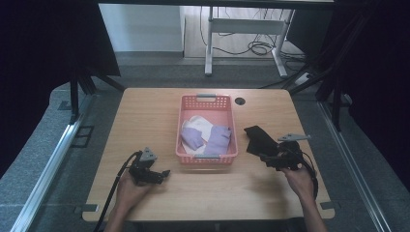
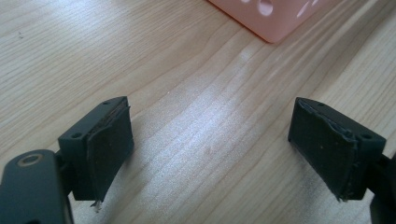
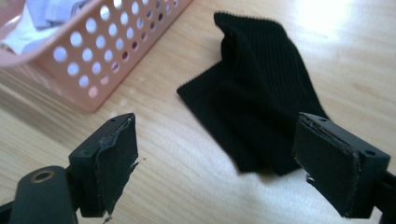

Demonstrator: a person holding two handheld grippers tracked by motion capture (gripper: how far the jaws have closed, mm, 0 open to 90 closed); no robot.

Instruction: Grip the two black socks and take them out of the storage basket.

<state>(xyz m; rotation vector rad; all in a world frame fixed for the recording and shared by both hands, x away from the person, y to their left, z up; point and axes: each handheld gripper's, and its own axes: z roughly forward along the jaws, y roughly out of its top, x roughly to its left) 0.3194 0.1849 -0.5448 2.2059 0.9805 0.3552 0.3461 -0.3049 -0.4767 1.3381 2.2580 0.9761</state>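
A black ribbed cloth (image 1: 256, 137) lies crumpled on the wooden table, just right of a pink perforated basket (image 1: 207, 100). In the right gripper view the black cloth (image 3: 261, 98) lies just ahead of my right gripper (image 3: 229, 163), which is open with bare wood between its pads; its near edge reaches toward the right jaw. From above, my right gripper (image 1: 267, 157) sits at the cloth's near end. My left gripper (image 1: 163, 174) rests low near the basket's front left corner. In its own view the left gripper (image 2: 210, 154) is open over bare table.
The basket holds purple cloths (image 1: 212, 139) and a white one (image 1: 198, 123). Its corner (image 2: 275, 21) shows ahead of the left gripper, and its side wall (image 3: 107, 51) stands left of the right gripper. A round cable hole (image 1: 240, 101) is near the table's far edge.
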